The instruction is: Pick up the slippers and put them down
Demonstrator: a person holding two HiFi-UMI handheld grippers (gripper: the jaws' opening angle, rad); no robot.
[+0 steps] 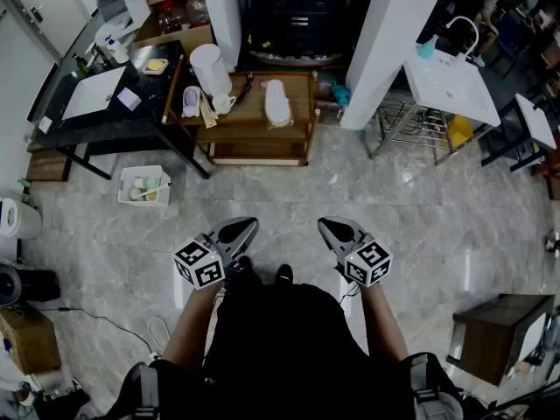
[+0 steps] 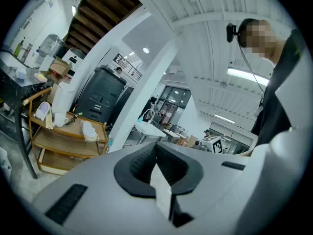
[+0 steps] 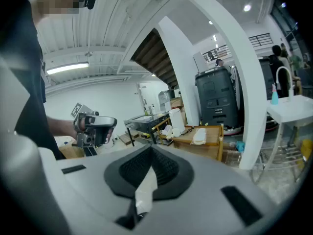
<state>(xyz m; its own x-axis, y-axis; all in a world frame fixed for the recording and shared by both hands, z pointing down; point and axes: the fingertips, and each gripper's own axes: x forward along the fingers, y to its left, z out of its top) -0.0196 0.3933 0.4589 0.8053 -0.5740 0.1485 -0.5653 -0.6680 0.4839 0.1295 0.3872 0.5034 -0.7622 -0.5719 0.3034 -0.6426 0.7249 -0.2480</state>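
A white slipper (image 1: 276,101) lies on top of a low wooden shelf table (image 1: 297,134) far ahead. A second, pale slipper (image 1: 191,101) lies at that table's left end. Both also show in the left gripper view, the white slipper (image 2: 89,130) and the pale slipper (image 2: 43,112). The right gripper view shows the white slipper (image 3: 199,136). My left gripper (image 1: 241,228) and right gripper (image 1: 332,227) hover side by side over the floor just in front of the person, well short of the table. Each has its jaws shut with nothing between them, as seen at the left gripper (image 2: 156,153) and the right gripper (image 3: 150,155).
A white jug (image 1: 210,68) stands on the wooden table. A black table (image 1: 105,116) adjoins it on the left, with a white basket (image 1: 145,186) on the floor below. A white pillar (image 1: 389,42), a sink (image 1: 451,86) and a small brown stand (image 1: 494,335) are to the right.
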